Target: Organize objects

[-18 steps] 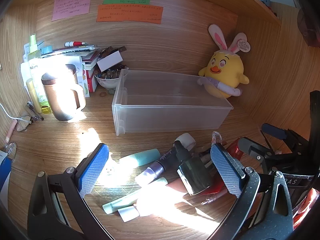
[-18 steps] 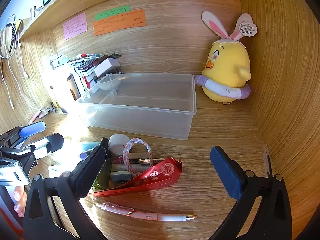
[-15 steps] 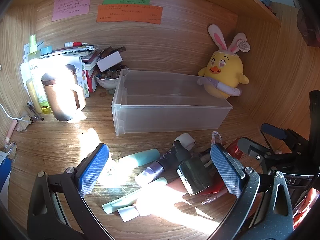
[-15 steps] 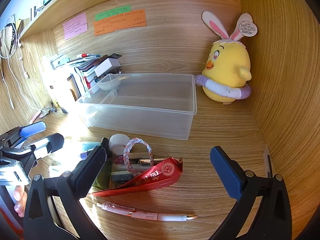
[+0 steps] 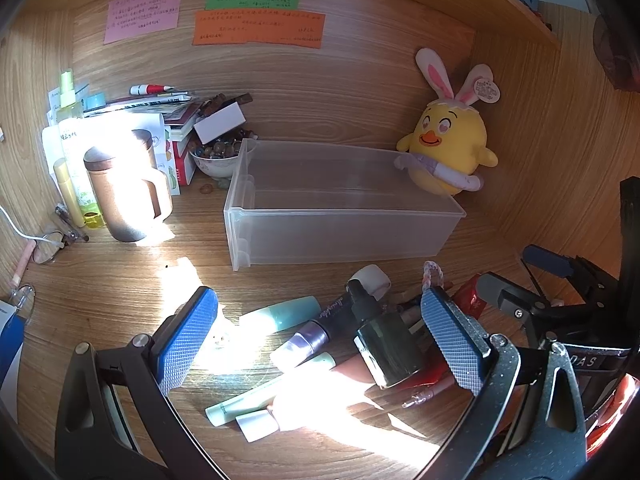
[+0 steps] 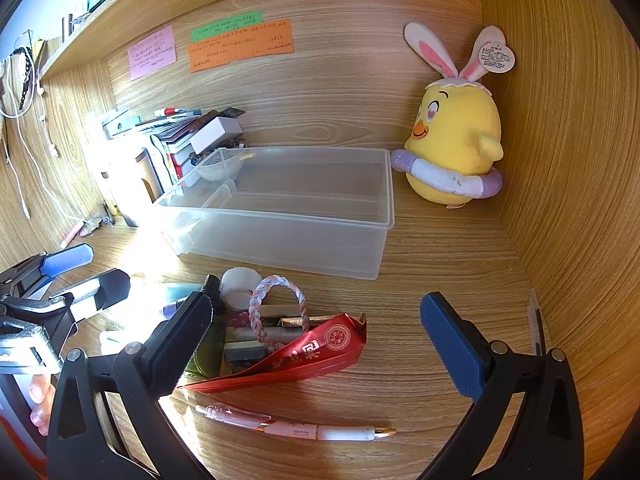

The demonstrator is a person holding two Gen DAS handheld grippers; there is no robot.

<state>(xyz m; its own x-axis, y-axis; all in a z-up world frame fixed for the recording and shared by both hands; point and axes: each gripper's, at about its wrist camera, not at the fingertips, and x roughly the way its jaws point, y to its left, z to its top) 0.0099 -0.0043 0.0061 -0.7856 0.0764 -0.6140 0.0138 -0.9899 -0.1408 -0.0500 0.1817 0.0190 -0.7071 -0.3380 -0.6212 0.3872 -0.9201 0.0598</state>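
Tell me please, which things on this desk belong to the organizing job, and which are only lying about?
For the job:
clear plastic bin, empty
dark bottle
teal tube
braided band
red packet
pink pen

Probably just lying about:
yellow plush chick
brown mug
bowl of beads
sticky notes

Bin (image 6: 288, 216) open on top, empty, clear drop-in. Plush (image 6: 452, 140) blocks the desk's (image 6: 440, 264) back right corner; mug (image 5: 124, 192) and books (image 5: 176, 116) crowd the back left. Front centre: clutter pile (image 5: 344, 332). Bare desk right of the pile up to the side wall.
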